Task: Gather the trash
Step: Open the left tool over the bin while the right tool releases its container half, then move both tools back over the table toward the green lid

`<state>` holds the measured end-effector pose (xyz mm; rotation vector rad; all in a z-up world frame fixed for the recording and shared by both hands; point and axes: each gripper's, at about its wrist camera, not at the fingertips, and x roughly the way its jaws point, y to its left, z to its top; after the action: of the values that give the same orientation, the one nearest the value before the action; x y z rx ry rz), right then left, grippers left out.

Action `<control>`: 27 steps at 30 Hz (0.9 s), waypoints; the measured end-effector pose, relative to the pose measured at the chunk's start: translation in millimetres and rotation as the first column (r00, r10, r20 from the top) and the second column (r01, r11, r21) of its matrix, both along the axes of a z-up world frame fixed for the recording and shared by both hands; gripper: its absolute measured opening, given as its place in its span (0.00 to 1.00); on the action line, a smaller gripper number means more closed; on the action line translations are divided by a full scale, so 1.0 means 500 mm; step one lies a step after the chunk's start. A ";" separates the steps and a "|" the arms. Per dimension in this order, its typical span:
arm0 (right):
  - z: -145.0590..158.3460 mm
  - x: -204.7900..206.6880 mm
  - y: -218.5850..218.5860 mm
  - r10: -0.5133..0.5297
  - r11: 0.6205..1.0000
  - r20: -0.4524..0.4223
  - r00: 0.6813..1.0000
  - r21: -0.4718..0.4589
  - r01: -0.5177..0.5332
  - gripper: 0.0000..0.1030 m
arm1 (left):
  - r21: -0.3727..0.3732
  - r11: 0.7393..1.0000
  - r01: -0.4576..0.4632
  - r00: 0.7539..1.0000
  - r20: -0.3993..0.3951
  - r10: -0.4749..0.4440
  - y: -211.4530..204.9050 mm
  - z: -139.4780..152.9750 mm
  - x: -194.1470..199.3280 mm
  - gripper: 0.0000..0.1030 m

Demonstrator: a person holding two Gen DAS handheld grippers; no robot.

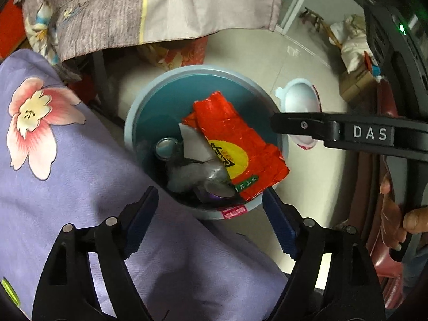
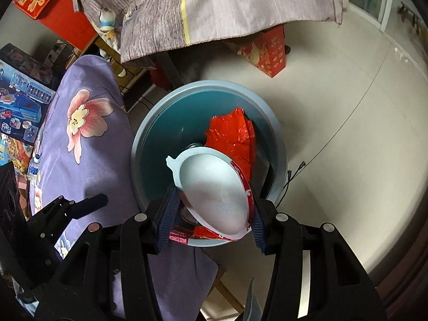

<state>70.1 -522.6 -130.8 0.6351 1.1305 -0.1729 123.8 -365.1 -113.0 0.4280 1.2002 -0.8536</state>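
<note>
Red foil catches the eye first: a crumpled red wrapper (image 1: 238, 147) with a yellow disc printed on it lies inside the blue bin (image 1: 139, 123), leaning against the wall on the right of the left wrist view and reaching up to the rim. Below it in the bin sit other scraps — a round metal can lid (image 1: 166, 147), a white piece of paper and some grey crumpled plastic. The bin stands on a pale tiled floor (image 2: 334, 107), pressed against a purple flowered cloth (image 1: 67, 165) that hangs beside it. The left tongs (image 1: 211, 222) hover over the near edge of the bin with their blue pads spread wide and nothing between them. The right tongs (image 2: 214, 222) are clamped on a white plastic bowl (image 2: 214, 187) with a red printed band around its outside; the bowl is tipped on its side, its hollow facing the camera, held directly above the bin's opening and not yet in it. In the left wrist view that same bowl shows beyond the bin's right rim, partly hidden behind the arm of the right tongs. A grey striped cloth (image 2: 227, 8) hangs over furniture at the back, with a red patterned box (image 2: 267, 53) beneath it on the floor.
</note>
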 end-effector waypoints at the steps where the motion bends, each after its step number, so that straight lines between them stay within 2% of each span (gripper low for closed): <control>1: -0.003 0.000 0.000 0.001 1.000 -0.002 1.000 0.003 -0.001 0.46 | -0.005 1.000 -0.009 1.000 -0.002 0.009 0.006 0.003 0.004 0.79; 9: -0.010 0.013 0.007 0.022 1.000 -0.003 1.000 0.018 -0.022 0.47 | -0.040 0.996 -0.073 0.997 0.004 0.074 0.046 0.034 0.023 0.84; 10: -0.012 0.017 0.011 0.032 0.999 -0.002 0.999 0.029 -0.032 0.49 | -0.041 0.996 -0.077 0.997 0.002 0.077 0.049 0.034 0.024 0.84; 11: -0.014 0.018 0.013 0.033 0.999 -0.002 0.999 0.038 -0.033 0.60 | -0.041 0.996 -0.083 0.997 0.001 0.083 0.052 0.035 0.025 0.84; 12: -0.013 0.020 0.015 0.030 0.999 -0.002 1.000 0.038 -0.030 0.65 | -0.040 0.995 -0.086 0.996 0.002 0.086 0.053 0.035 0.026 0.84; 22: -0.016 0.017 0.020 0.006 0.999 -0.041 0.999 0.032 -0.005 0.74 | -0.048 0.993 -0.109 0.994 -0.004 0.109 0.084 0.036 0.025 0.86; 27: -0.006 0.018 0.035 0.013 1.000 -0.056 0.998 0.014 -0.013 0.74 | -0.071 0.989 -0.132 0.991 -0.001 0.132 0.116 0.048 0.025 0.90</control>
<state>79.1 -505.2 -133.9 0.6377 1.1903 -0.1732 136.2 -307.0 -89.2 0.2888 1.1780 -0.7784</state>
